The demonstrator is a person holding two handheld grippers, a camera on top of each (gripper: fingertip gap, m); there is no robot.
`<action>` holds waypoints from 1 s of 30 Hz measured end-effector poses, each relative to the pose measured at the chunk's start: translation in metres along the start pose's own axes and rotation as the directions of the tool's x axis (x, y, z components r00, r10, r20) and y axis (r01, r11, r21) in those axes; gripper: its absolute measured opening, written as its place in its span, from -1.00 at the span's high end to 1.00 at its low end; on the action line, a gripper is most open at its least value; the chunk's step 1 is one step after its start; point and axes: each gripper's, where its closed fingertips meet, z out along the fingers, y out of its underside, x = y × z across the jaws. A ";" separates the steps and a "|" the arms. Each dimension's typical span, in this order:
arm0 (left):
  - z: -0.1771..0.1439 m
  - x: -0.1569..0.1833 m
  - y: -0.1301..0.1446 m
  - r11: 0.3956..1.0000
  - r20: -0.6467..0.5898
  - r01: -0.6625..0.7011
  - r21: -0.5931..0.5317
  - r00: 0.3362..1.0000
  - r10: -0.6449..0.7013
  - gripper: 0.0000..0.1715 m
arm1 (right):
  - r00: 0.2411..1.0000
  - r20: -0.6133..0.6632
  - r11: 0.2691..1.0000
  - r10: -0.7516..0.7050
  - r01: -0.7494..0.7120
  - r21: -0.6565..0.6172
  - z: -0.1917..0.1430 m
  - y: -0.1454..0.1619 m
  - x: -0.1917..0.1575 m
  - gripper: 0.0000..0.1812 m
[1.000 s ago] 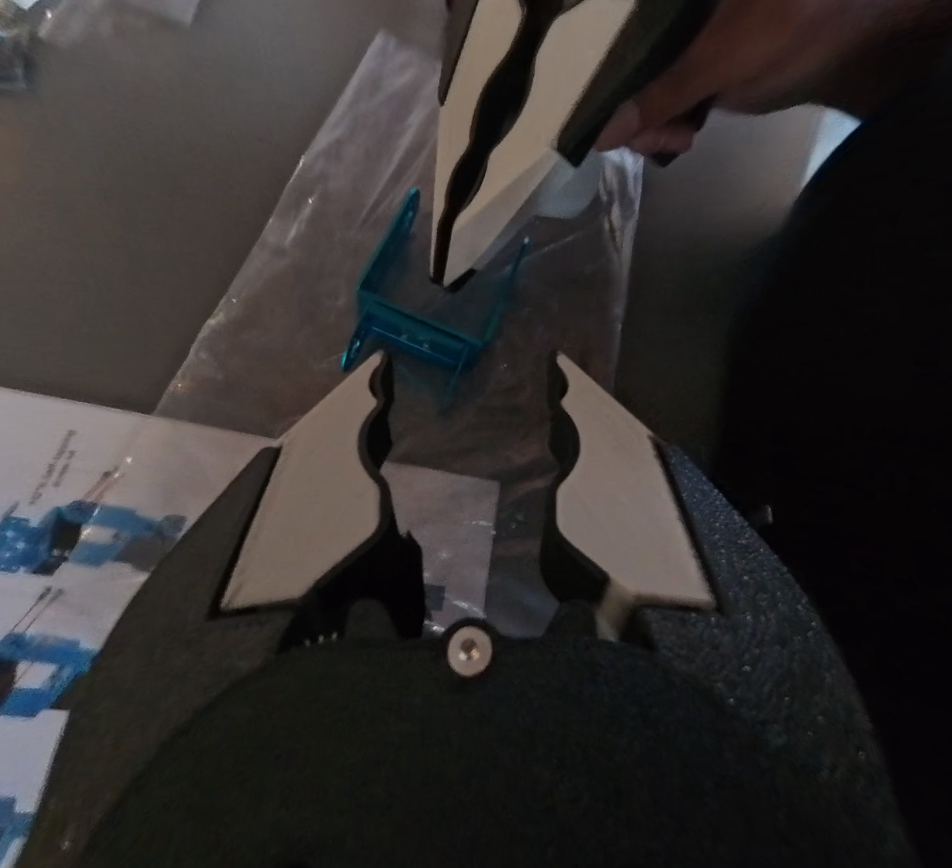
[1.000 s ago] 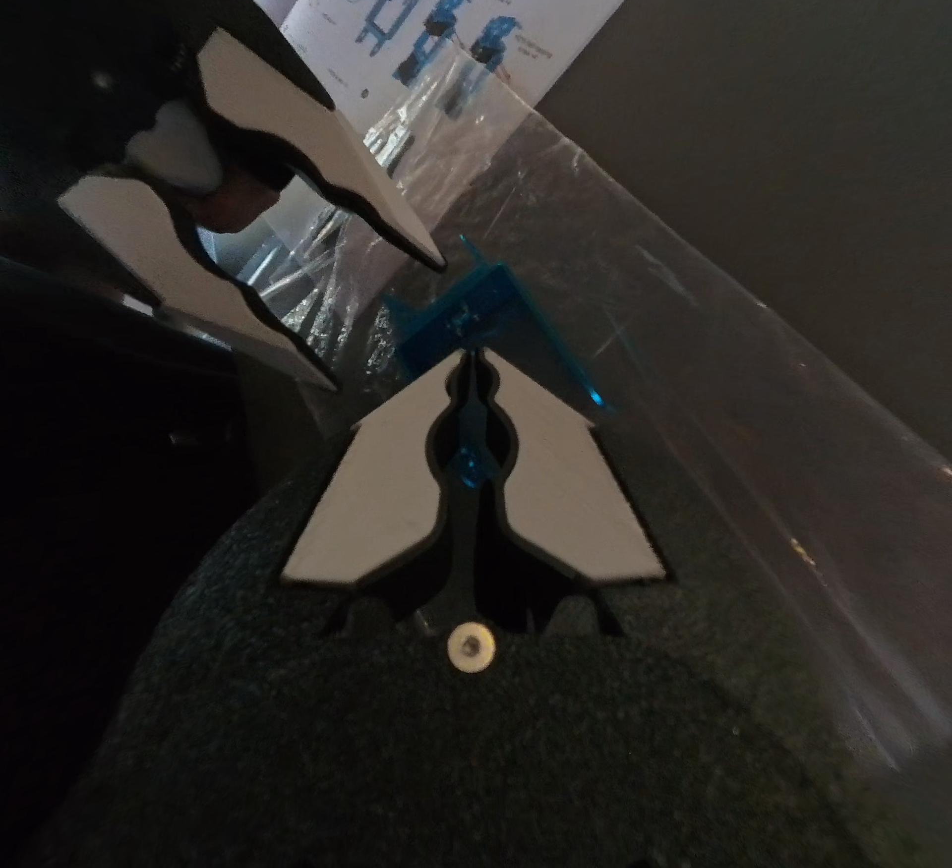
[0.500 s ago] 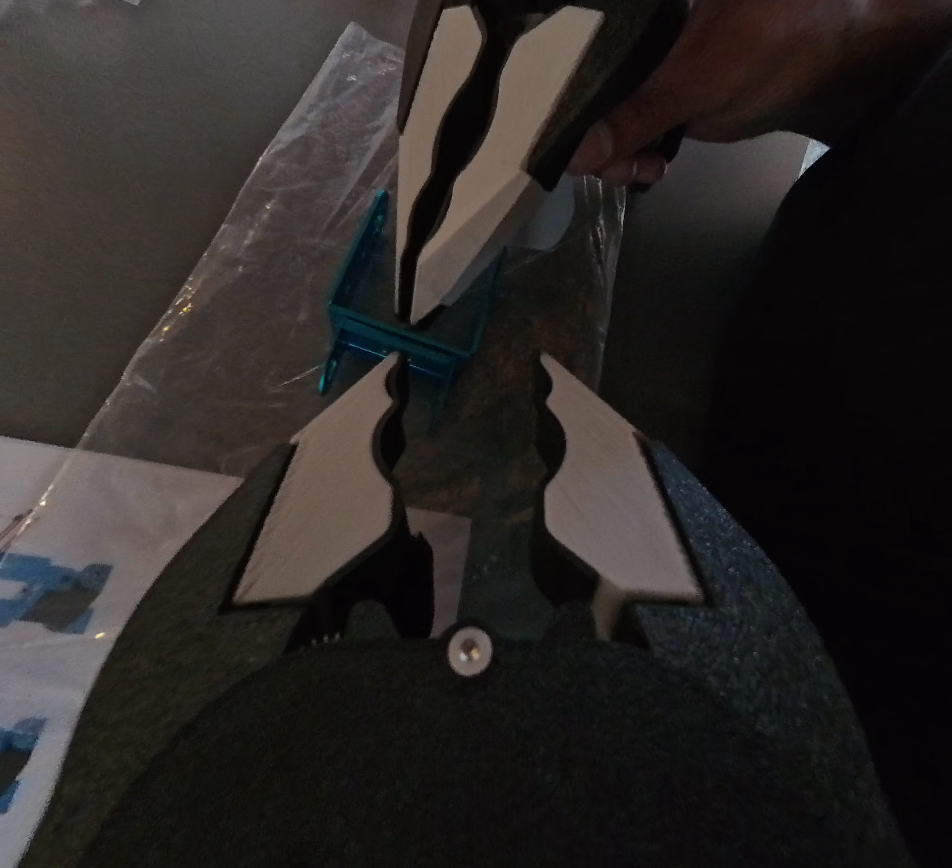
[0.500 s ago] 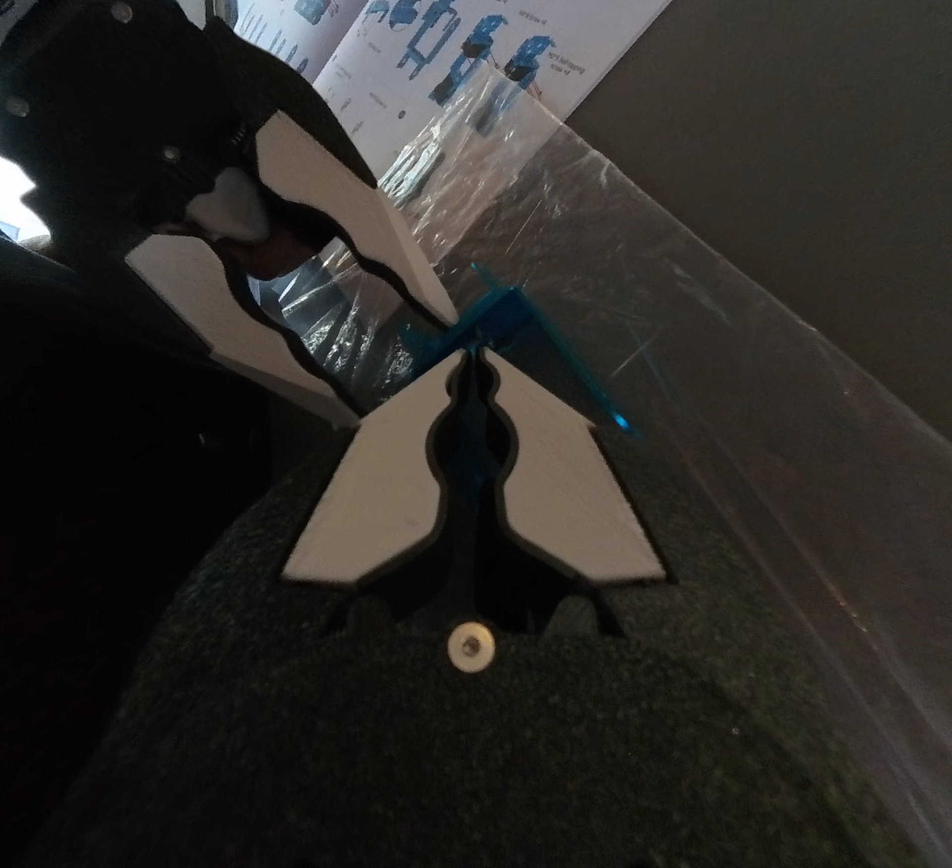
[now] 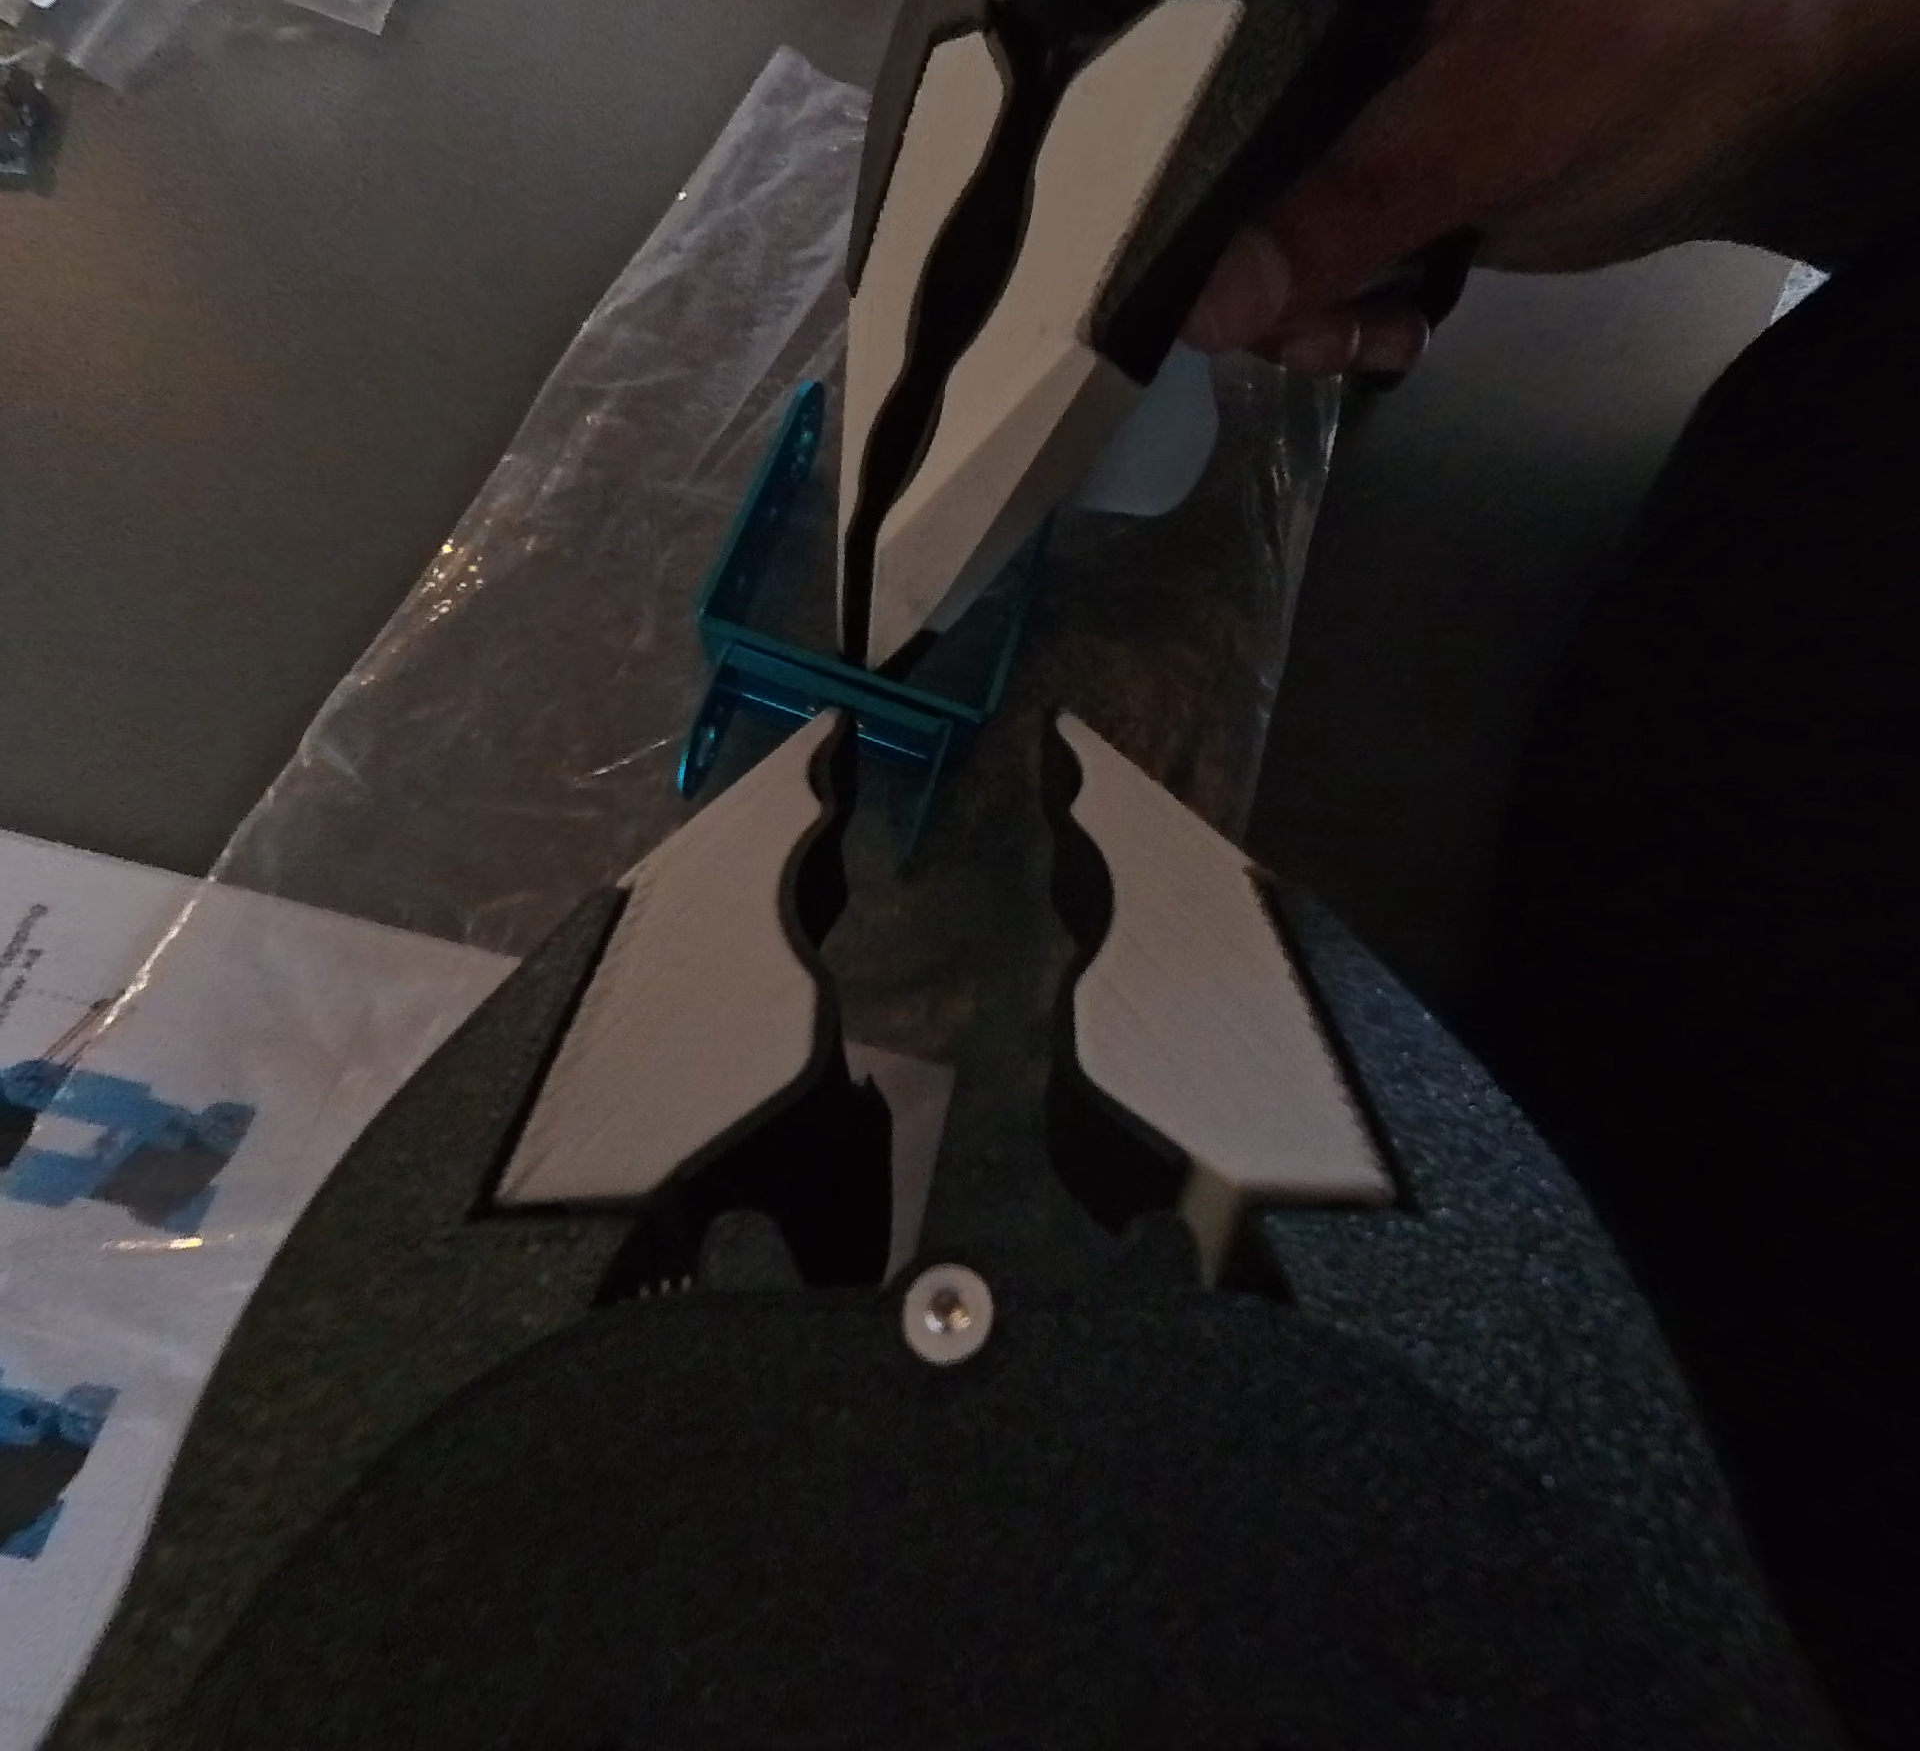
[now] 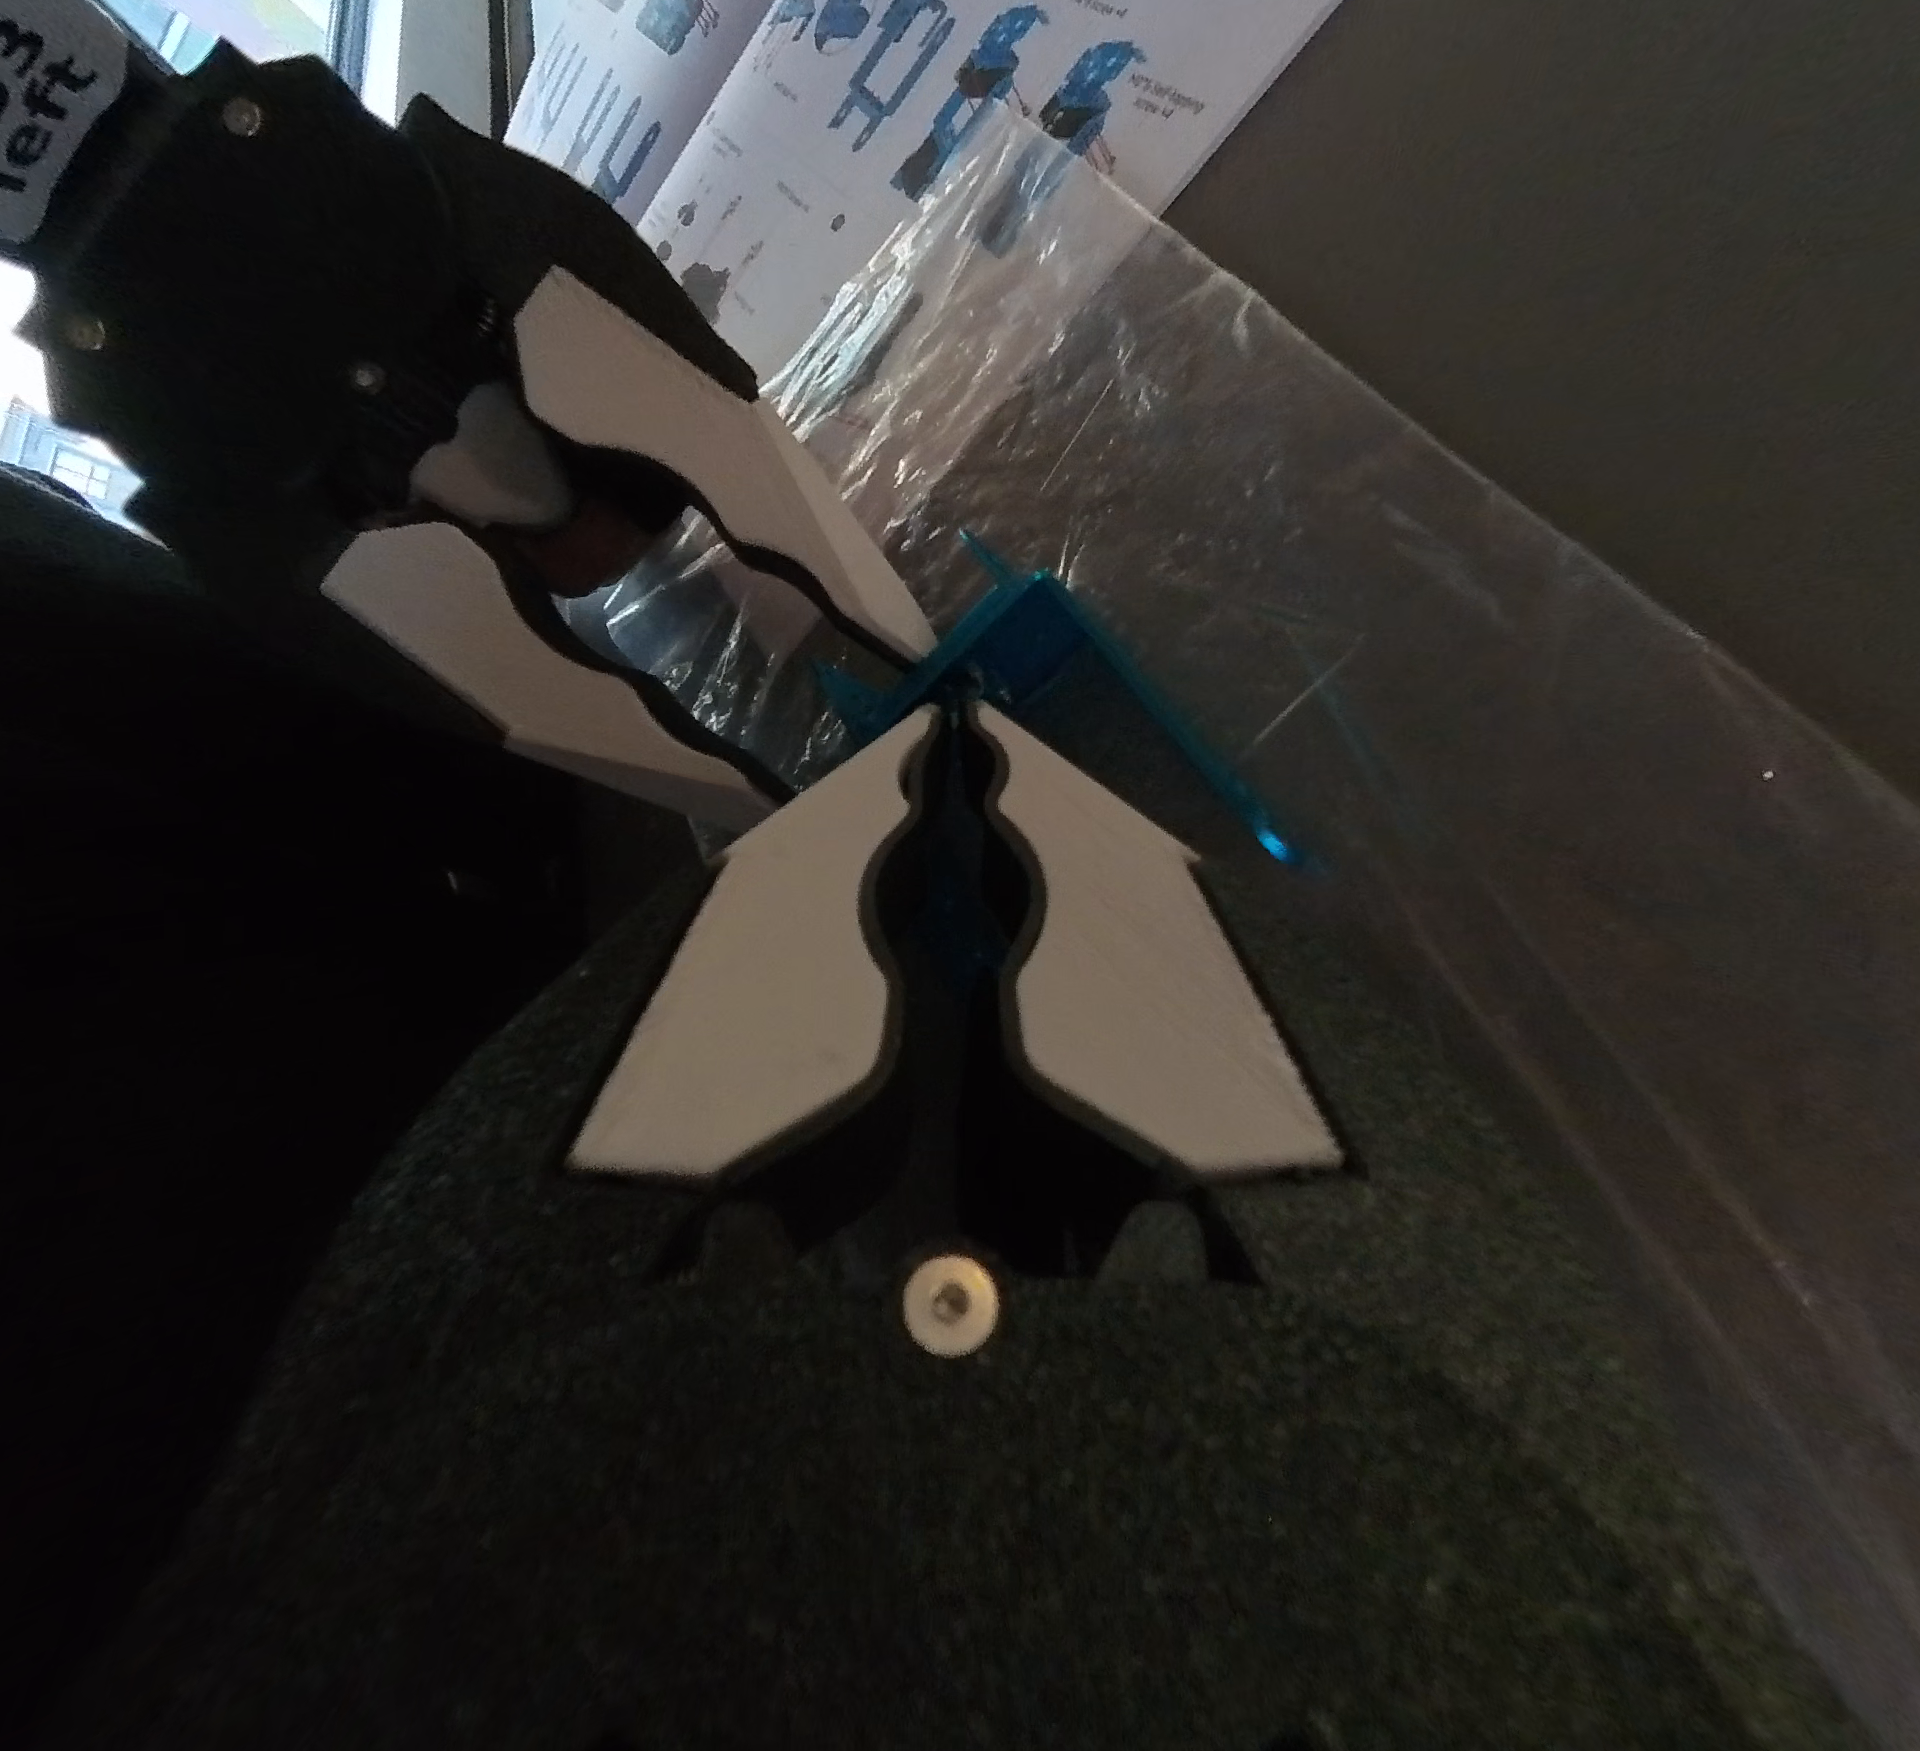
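Blue bracket (image 5: pixel 831 709) stays pinched in my right gripper (image 6: pixel 951 709); left gripper (image 5: pixel 945 735), jaws apart, should close squarely around its near flange.

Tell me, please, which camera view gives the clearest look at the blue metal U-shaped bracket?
The left wrist view: the blue metal U-shaped bracket shows its crossbar and both side flanges on the clear plastic bag, with the right gripper pinching the crossbar. In the right wrist view the bracket is foreshortened and partly hidden by both grippers' fingers.
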 end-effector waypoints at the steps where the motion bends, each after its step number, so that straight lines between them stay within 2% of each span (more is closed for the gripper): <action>1: 0.000 0.000 0.000 1.000 0.004 -0.001 -0.001 1.000 0.001 0.61 | 1.000 0.003 1.000 0.002 -0.002 -0.001 0.000 0.000 0.000 0.99; 7: 0.001 -0.003 0.001 1.000 0.036 -0.010 -0.008 0.999 0.010 0.70 | 0.996 0.056 0.997 0.073 -0.073 -0.005 0.001 0.001 -0.001 0.98; 14: 0.003 0.000 0.001 1.000 0.041 -0.005 -0.008 0.999 0.005 0.71 | 0.984 0.103 0.989 0.146 -0.145 -0.017 -0.001 0.005 -0.002 0.96; 18: 0.003 0.000 0.002 1.000 0.050 -0.013 -0.015 0.999 0.014 0.71 | 0.968 0.189 0.985 0.164 -0.172 0.023 -0.011 -0.005 -0.011 0.83; 20: 0.003 0.000 0.002 1.000 0.054 -0.012 -0.017 0.998 0.013 0.72 | 0.972 0.204 0.991 0.118 -0.127 0.032 -0.018 -0.008 -0.015 0.88; 22: 0.002 0.000 0.003 1.000 0.055 -0.014 -0.021 0.998 0.016 0.71 | 0.997 0.080 1.000 0.000 0.000 -0.001 -0.021 -0.002 -0.001 0.91; 25: 0.000 0.001 0.004 1.000 0.057 -0.010 -0.023 0.998 0.011 0.72 | 0.980 -0.048 0.976 -0.195 0.189 -0.106 -0.023 0.009 0.012 0.90; 28: -0.003 0.002 0.005 1.000 0.059 -0.006 -0.023 0.998 0.007 0.73 | 0.963 -0.026 0.946 -0.270 0.260 -0.196 -0.014 0.022 0.009 0.84; 30: -0.005 0.002 0.007 1.000 0.066 -0.007 -0.026 0.998 0.008 0.72 | 0.949 -0.026 0.930 -0.313 0.301 -0.213 -0.009 0.023 0.007 0.83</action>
